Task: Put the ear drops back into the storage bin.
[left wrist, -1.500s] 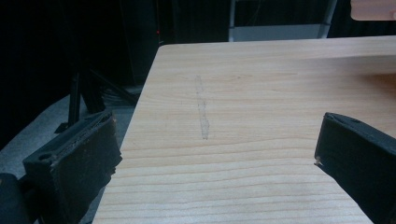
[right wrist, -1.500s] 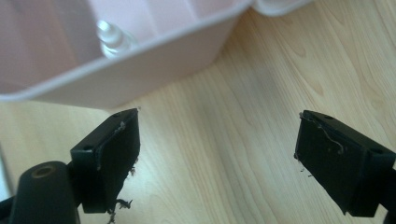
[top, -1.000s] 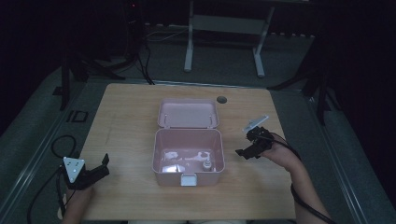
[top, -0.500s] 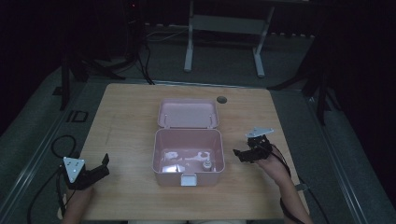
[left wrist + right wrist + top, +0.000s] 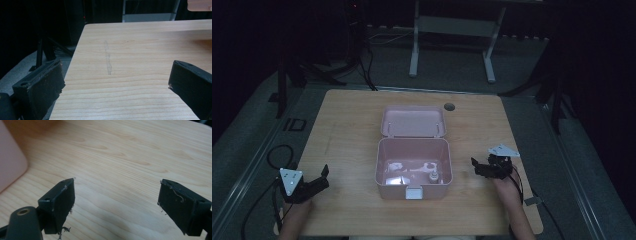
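Sitting mid-counter [image 5: 347,130] with its lid [image 5: 413,121] flung back, the pink box [image 5: 413,169] looks light, stiff and slick, best pinched at a side wall, while the right tongs [image 5: 478,167] beside it and the left tongs [image 5: 323,176] well apart from it both gape wide, holding nothing.

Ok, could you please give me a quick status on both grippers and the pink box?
Left gripper open, empty. Right gripper open, empty, beside pink box. Lid open, small items inside. Nothing in the way.

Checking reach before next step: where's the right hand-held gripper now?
In the high view, the right hand-held gripper is at the table's right side, just right of the open pink box, jaws open and empty.
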### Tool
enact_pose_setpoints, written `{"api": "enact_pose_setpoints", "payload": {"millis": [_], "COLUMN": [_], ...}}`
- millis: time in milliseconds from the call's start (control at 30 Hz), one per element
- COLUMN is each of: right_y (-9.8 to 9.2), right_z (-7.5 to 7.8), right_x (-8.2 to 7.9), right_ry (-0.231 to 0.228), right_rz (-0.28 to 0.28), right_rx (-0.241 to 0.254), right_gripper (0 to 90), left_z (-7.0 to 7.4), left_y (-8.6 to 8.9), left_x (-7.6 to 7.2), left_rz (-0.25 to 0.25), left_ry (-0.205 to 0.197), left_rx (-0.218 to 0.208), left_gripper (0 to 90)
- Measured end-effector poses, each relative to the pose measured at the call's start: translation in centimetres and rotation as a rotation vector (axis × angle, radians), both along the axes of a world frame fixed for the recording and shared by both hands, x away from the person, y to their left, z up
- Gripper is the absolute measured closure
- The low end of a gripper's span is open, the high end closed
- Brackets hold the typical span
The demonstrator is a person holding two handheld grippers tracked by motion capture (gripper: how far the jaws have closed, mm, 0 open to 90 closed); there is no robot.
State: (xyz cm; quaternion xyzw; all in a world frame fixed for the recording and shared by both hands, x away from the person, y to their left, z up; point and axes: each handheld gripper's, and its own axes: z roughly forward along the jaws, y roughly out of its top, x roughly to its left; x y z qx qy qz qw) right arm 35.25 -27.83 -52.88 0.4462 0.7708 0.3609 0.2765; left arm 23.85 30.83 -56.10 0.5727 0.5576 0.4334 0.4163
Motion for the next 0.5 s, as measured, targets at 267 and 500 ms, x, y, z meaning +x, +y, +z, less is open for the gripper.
{"api": "enact_pose_setpoints", "payload": {"millis": [267, 500], "right_y": [-2.1, -3.6], "right_z": [-0.2, -0.4], "right_x": [-1.6, -2.9], "right_ry": [-0.035, -0.074], "right_rz": [-0.067, -0.110], "right_rx": [0.041, 0.065], "right_gripper": [13.8, 13.8], "left_z": [0.0, 0.0], "left_y": [0.0, 0.0], "left_x": [0.0, 0.0], "left_rz": [0.001, 0.002], "left_ry": [0.000, 0.000], "left_rx": [0.001, -0.001], "left_gripper": [0.3, 0.3]}}
